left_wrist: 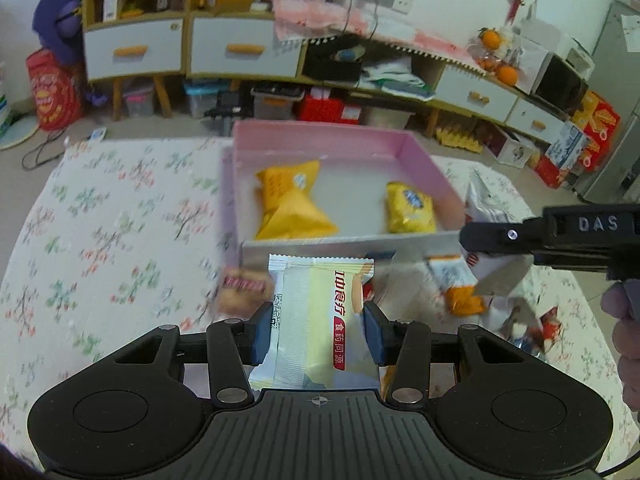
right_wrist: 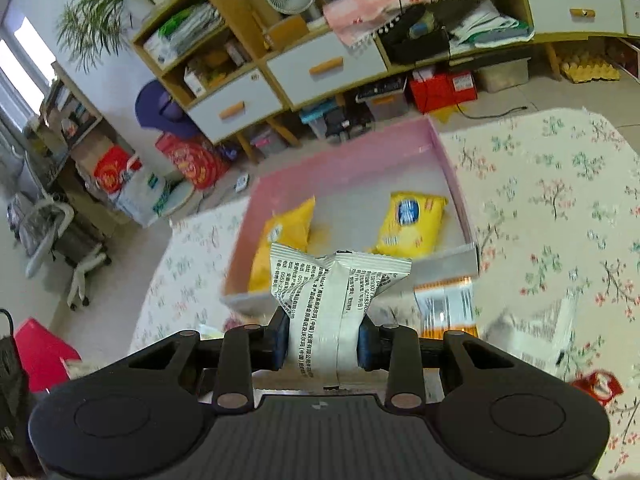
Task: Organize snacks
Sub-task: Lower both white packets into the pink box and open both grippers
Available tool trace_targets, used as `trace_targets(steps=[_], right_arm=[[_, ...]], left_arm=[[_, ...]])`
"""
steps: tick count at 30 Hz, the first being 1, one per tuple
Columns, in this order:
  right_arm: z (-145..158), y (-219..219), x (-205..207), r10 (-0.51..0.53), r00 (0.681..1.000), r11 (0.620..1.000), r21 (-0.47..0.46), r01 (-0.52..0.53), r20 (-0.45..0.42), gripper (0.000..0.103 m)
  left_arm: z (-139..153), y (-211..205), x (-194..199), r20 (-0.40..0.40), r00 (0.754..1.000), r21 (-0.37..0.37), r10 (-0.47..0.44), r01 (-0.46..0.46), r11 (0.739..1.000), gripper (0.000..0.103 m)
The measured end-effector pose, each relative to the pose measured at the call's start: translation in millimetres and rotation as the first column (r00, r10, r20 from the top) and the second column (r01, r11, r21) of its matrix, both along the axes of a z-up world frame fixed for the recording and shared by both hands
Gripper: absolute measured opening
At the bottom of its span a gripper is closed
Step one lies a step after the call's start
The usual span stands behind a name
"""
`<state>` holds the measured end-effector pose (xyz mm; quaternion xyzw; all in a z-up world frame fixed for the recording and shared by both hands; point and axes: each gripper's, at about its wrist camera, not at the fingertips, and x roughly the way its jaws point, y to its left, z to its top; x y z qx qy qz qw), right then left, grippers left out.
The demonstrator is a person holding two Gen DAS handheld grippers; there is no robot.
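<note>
My left gripper [left_wrist: 318, 330] is shut on a pale yellow and white snack packet [left_wrist: 320, 312] with red lettering, held just in front of the pink box [left_wrist: 320, 140]. My right gripper [right_wrist: 323, 342] is shut on a white snack packet [right_wrist: 332, 308] with black print, also held before the near wall of the pink box [right_wrist: 348, 152]. Two yellow snack packets lie in the box, one at left [left_wrist: 290, 204] and one at right [left_wrist: 410, 208]; both show in the right wrist view, left [right_wrist: 282, 240] and right [right_wrist: 410, 224]. The right gripper's body [left_wrist: 560, 240] shows at the right of the left wrist view.
The box stands on a floral tablecloth [left_wrist: 120, 220]. Loose snacks lie near the box's front: a brown packet [left_wrist: 242, 288], an orange and white packet [left_wrist: 460, 284], a red packet [right_wrist: 596, 386]. Cabinets with drawers [left_wrist: 224, 48] stand beyond the table.
</note>
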<state>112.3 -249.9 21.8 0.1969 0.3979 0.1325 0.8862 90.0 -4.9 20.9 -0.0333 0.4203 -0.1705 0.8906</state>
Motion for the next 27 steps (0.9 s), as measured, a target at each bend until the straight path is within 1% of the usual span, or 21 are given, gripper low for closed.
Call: trace_targets(steps=[8, 13, 19, 23, 27], right_arm=[[5, -17, 38, -0.042, 0.999, 0.999, -0.027, 0.043, 0.034, 0.003], [1, -28, 70, -0.034, 0.999, 0.999, -0.018, 0.035, 0.041, 0.003], [-7, -38, 105, -0.028, 0.999, 0.999, -0.043, 0.030, 0.037, 0.003], [-16, -39, 126, -0.012, 1.000, 0.998, -0.062, 0.013, 0.022, 0.003], [-24, -36, 142, 0.001, 1.000, 0.998, -0.069, -0.001, 0.009, 0.003]], left_arm=[[9, -29, 41, 0.033, 0.999, -0.015, -0.030, 0.030, 0.999, 0.044], [9, -52, 66, 0.055, 0.996, 0.004, -0.071, 0.071, 0.997, 0.044], [-7, -74, 96, 0.057, 0.993, 0.030, -0.100, 0.098, 0.995, 0.044], [-20, -81, 115, 0.040, 0.995, 0.054, -0.095, 0.093, 0.994, 0.044], [-26, -86, 127, 0.042, 0.994, 0.067, -0.100, 0.098, 0.993, 0.044]])
